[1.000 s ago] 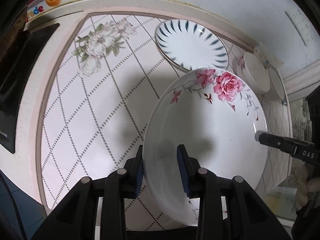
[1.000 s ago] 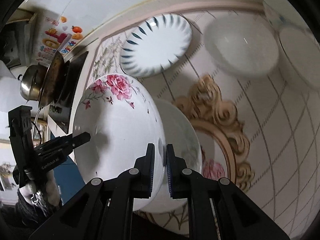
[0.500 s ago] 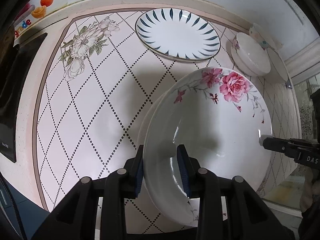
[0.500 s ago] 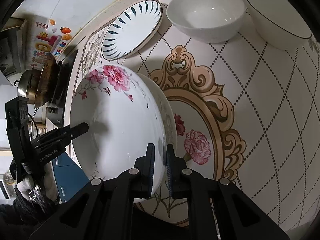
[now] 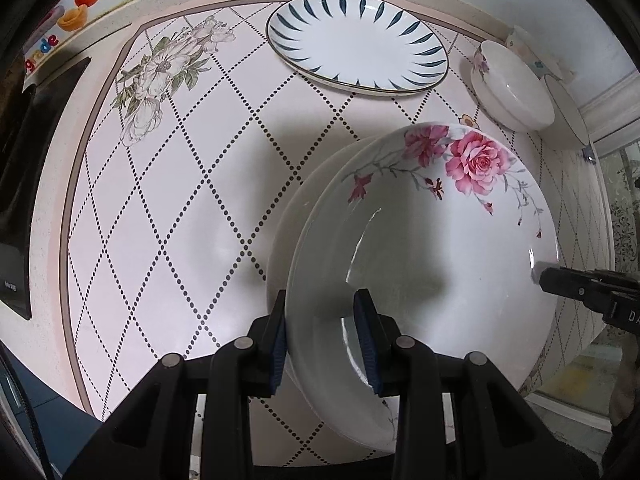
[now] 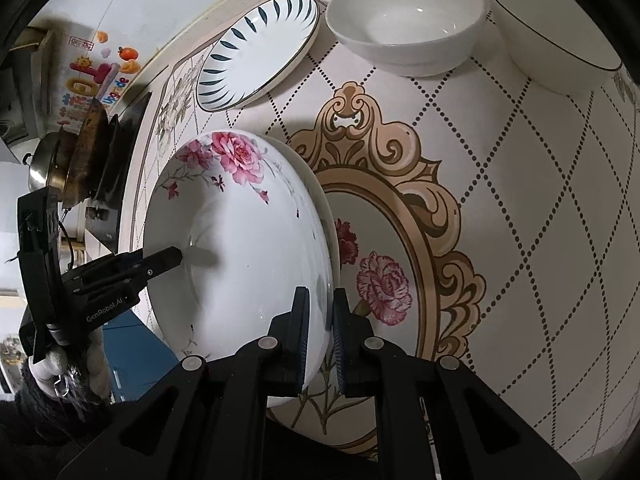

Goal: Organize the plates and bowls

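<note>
A deep white rose plate (image 5: 436,248) is held tilted above the countertop, right over a second white plate (image 5: 296,216) of which only the edge shows. My left gripper (image 5: 322,338) is shut on its near rim. My right gripper (image 6: 320,334) is shut on the opposite rim of the rose plate (image 6: 248,240), and it shows at the right of the left wrist view (image 5: 580,286). The under plate's edge (image 6: 332,224) shows beside it. A blue-leaf plate (image 5: 356,42) lies at the back.
A white bowl (image 6: 406,20) and a dark-rimmed bowl (image 6: 556,28) stand at the back right, with a small floral cup (image 5: 528,50) behind. A black stove (image 5: 24,128) with a steel pot (image 6: 44,164) is at the left. The counter's front edge (image 5: 60,380) is close.
Both grippers have carried the rose plate down and toward the near side, so it now sits lower over the second plate. The back dishes look farther away. Both grips are unchanged.
</note>
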`<act>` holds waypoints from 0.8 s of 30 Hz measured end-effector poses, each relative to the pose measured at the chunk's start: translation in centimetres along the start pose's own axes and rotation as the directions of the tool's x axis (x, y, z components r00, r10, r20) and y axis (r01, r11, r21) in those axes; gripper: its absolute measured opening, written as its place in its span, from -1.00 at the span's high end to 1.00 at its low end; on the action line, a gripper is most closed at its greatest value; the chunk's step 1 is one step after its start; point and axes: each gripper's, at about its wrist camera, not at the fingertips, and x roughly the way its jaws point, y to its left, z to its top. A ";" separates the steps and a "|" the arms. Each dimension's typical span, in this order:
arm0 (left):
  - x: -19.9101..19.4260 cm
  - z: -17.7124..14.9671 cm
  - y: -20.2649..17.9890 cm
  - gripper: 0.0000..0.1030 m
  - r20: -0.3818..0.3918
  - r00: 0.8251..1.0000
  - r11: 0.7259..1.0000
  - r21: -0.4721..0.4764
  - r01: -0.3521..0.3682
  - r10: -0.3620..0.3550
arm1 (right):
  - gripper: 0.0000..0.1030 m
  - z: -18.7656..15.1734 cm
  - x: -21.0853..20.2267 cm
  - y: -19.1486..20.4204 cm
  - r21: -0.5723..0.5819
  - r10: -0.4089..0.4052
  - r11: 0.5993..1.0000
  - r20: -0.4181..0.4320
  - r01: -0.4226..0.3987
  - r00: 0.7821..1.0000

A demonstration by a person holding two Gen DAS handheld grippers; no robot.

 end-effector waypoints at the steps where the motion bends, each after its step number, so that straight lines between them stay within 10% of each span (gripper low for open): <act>1: 0.1 0.0 0.0 0.45 -0.001 1.000 1.000 -0.002 -0.001 0.001 | 0.75 0.1 0.1 0.0 0.004 0.002 1.000 -0.002 -0.002 1.000; 24: 1.6 0.4 -0.7 0.44 -0.027 1.000 1.000 -0.008 -0.015 0.015 | 0.70 0.5 0.7 0.0 0.005 -0.023 1.000 -0.004 0.023 1.000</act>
